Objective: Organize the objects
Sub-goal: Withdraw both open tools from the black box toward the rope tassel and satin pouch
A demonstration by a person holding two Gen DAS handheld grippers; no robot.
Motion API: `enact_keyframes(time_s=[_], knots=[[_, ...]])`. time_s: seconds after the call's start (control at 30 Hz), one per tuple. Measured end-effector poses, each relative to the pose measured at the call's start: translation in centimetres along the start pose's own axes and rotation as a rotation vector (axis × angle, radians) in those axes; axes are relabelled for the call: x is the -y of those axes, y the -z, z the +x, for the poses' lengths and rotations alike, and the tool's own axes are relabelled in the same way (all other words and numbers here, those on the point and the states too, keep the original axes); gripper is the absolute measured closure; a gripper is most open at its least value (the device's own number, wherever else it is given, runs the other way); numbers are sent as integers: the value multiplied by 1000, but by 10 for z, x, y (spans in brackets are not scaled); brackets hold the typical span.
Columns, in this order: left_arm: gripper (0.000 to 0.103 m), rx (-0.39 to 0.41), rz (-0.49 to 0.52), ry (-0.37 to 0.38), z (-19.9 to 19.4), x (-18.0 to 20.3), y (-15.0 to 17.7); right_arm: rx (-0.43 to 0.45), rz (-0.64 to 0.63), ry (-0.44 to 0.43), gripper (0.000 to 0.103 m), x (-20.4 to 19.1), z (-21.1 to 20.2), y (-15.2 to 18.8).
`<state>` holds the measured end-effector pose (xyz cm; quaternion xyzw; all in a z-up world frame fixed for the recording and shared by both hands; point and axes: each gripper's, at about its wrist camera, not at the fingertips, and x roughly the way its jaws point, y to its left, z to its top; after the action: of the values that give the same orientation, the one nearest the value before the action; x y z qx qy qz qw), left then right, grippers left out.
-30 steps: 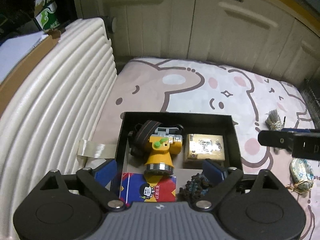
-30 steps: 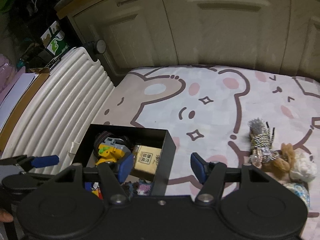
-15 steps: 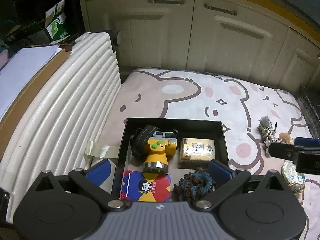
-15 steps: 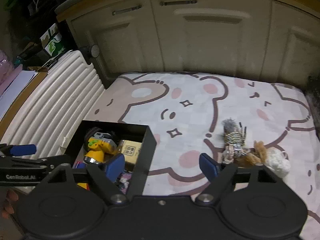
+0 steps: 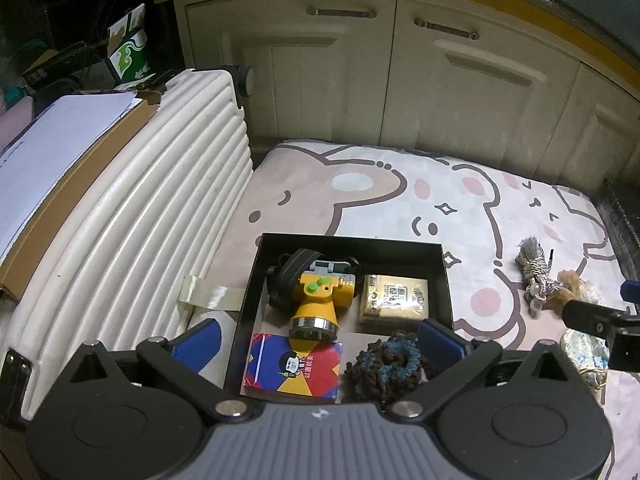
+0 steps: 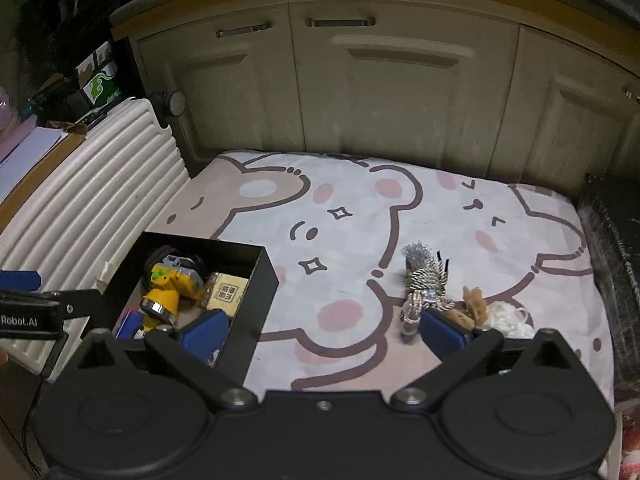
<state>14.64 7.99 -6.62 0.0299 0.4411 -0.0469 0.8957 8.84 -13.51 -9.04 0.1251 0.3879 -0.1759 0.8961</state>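
Cream cupboard doors (image 6: 400, 92) close off the back of the scene, and in front of them lies a mat (image 6: 352, 216) printed with cartoon bears, with a white ribbed radiator (image 5: 132, 232) along its left edge.

Both grippers hang above the mat with nothing between their jaws. The left gripper (image 5: 318, 340) has its jaws spread wide, straddling the near end of a black box (image 5: 348, 242). Just ahead of those jaws, inside the box, sit a yellow headlamp (image 5: 318, 300) with its dark strap, a tan packet (image 5: 394, 300) to its right, a red and blue card pack (image 5: 294, 368) between the jaws on the left, and a knitted scrunchie (image 5: 388, 364) against the right jaw.

The right gripper (image 6: 322, 330) has just been opening its jaws, and they now stand wide and released. Its left jaw sits over the box's right wall; its right jaw is near a loose heap on the mat: a striped cord bundle (image 6: 422, 280), a brown fluffy piece (image 6: 474, 300) and a white fluffy piece (image 6: 508, 314).
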Motion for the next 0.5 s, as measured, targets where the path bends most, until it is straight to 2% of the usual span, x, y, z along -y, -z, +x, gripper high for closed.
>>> enact_keyframes(time_s=[0.5], knots=[[0,42,30,17,0,21,-2,33,65,64,0,38,-11,1]])
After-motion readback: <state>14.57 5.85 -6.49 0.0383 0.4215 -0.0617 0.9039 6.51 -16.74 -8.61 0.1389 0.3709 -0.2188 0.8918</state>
